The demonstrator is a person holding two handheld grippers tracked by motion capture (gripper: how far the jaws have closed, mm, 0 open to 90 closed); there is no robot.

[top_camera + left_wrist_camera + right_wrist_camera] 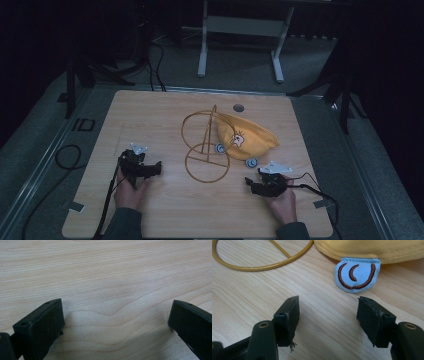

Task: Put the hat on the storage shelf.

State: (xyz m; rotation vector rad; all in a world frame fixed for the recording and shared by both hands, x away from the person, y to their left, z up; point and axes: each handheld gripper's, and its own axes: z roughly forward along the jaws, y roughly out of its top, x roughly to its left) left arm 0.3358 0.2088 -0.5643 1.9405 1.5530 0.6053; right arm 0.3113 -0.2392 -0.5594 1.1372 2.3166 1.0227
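- On the wooden bench (pixel 165 210), near its middle, lies a yellow cloth hat (pixel 247 137) with a small cartoon patch on it; the hat rests flat, its rounded end pointing toward the right edge.
- Beside the hat, to its left, stands a yellow wire stand (pixel 206 150) made of two rings joined by a straight rod; one ring lies flat on the bench and the other reaches up against the hat, touching it.
- Two round light-blue ear flaps with brown curved stitching stick out from the hat's near edge; the right ear flap (pixel 355 275) lies flat on the wood just ahead of the right gripper.
- The right gripper (pixel 252 183), held in the person's right hand (pixel 284 202), sits low over the bench just short of that flap; its jaws stand wide apart with bare wood between them, holding nothing.
- The left gripper (pixel 156 167), held in the left hand (pixel 129 192), rests well apart from the hat, to the left of the wire stand; its jaws are spread wide over bare wood, gripping nothing.
- A curve of the stand's lower ring (pixel 259 266) shows at the upper left of the right gripper view.
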